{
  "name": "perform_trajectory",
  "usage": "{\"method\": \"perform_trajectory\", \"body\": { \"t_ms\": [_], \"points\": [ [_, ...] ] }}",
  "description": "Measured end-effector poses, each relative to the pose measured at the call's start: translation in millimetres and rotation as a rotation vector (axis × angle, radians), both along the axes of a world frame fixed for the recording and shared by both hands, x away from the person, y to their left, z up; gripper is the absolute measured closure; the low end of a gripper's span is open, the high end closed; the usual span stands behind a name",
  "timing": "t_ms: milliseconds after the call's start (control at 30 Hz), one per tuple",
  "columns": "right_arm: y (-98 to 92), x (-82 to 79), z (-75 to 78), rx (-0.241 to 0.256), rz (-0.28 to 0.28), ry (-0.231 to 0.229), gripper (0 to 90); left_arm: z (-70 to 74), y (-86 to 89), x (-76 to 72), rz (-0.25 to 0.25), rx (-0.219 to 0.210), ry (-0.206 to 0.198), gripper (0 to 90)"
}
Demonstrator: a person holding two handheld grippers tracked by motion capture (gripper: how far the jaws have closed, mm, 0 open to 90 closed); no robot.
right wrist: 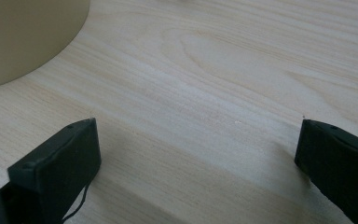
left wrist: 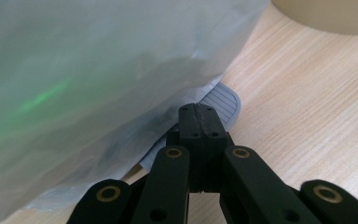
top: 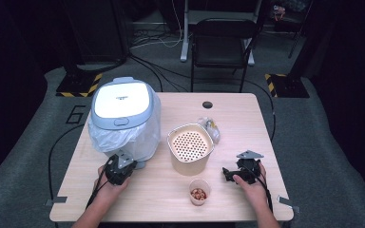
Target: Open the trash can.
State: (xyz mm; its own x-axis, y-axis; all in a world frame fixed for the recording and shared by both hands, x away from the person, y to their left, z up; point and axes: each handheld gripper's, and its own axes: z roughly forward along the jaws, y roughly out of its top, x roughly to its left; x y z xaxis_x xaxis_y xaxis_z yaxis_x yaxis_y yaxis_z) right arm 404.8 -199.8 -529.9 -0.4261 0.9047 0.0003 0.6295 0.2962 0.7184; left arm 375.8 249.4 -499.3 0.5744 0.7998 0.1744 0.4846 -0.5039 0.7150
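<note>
A: Your left gripper (left wrist: 199, 122) has its jaws pressed together, and the tips touch the grey pedal (left wrist: 223, 105) at the foot of the bin (top: 123, 102), under the hanging plastic liner (left wrist: 98, 79).

B: And my right gripper (right wrist: 198, 140)?

A: It stands wide apart over bare table (right wrist: 223, 65) and holds nothing. The small cup (top: 199, 191) lies to its left, between your two hands, so the right hand is nearer. The beige perforated basket (top: 190, 147) stands between cup and bin
</note>
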Motion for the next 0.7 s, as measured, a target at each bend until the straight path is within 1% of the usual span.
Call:
{"method": "perform_trajectory", "body": {
  "t_ms": [33, 100, 133, 167, 200, 300, 333, 367, 400, 433, 533, 567, 600, 633, 667, 700],
  "points": [
    [0.0, 0.0, 0.0, 0.0, 0.0, 0.0, 0.0, 0.0, 0.0, 0.0, 0.0, 0.0, 0.0, 90.0],
    [0.2, -0.2, 0.0, 0.002, -0.002, 0.001, 0.0, -1.4, -4.0, -2.5, 0.003, 0.028, -0.022, 90.0],
    [-0.1, 0.1, 0.0, -0.001, 0.001, -0.001, 0.0, -1.3, -4.7, -2.7, -0.001, 0.047, -0.026, 90.0],
    [-0.1, 0.1, 0.0, -0.001, 0.001, -0.001, 0.0, -2.0, -5.3, -2.7, 0.001, 0.048, -0.032, 90.0],
    [0.1, -0.1, 0.0, 0.001, -0.002, 0.001, 0.0, -1.9, -4.1, -1.9, 0.001, 0.036, -0.02, 90.0],
    [0.1, -0.1, 0.0, 0.001, -0.002, 0.001, 0.0, -2.7, -3.9, -1.8, 0.001, 0.03, -0.01, 90.0],
    [0.2, -0.2, 0.0, 0.001, -0.002, 0.001, 0.0, -4.6, -5.7, -2.6, 0.0, 0.044, -0.027, 90.0],
    [0.1, -0.1, 0.0, 0.001, -0.002, 0.001, 0.0, -4.9, -6.6, -3.0, -0.004, 0.061, -0.031, 90.0],
    [0.1, -0.1, 0.0, 0.001, -0.002, 0.001, 0.0, -4.9, -6.6, -3.0, -0.004, 0.061, -0.031, 90.0],
    [0.1, -0.2, 0.0, 0.001, -0.002, 0.001, 0.0, -5.7, -7.3, -2.5, -0.006, 0.072, -0.02, 90.0],
    [0.2, -0.2, 0.0, 0.001, -0.002, 0.001, 0.0, -8.3, -7.0, -0.7, -0.006, 0.068, -0.011, 90.0],
    [0.1, -0.1, 0.0, 0.001, -0.002, 0.001, 0.0, -10.8, -7.0, -0.9, -0.019, 0.08, -0.006, 90.0],
    [0.1, -0.1, 0.0, 0.001, -0.002, 0.001, 0.0, -10.8, -7.0, -0.9, -0.019, 0.08, -0.006, 90.0],
    [0.1, -0.2, 0.0, 0.001, -0.002, 0.001, 0.0, -12.3, -8.1, -1.6, -0.02, 0.089, -0.027, 90.0],
    [0.1, -0.2, 0.0, 0.001, -0.002, 0.001, 0.0, -11.4, -7.6, -0.9, -0.033, 0.11, -0.033, 90.0],
    [0.2, -0.2, 0.0, 0.001, -0.002, 0.002, 0.0, -11.2, -7.6, -0.7, -0.026, 0.105, -0.026, 90.0]
  ]
}}
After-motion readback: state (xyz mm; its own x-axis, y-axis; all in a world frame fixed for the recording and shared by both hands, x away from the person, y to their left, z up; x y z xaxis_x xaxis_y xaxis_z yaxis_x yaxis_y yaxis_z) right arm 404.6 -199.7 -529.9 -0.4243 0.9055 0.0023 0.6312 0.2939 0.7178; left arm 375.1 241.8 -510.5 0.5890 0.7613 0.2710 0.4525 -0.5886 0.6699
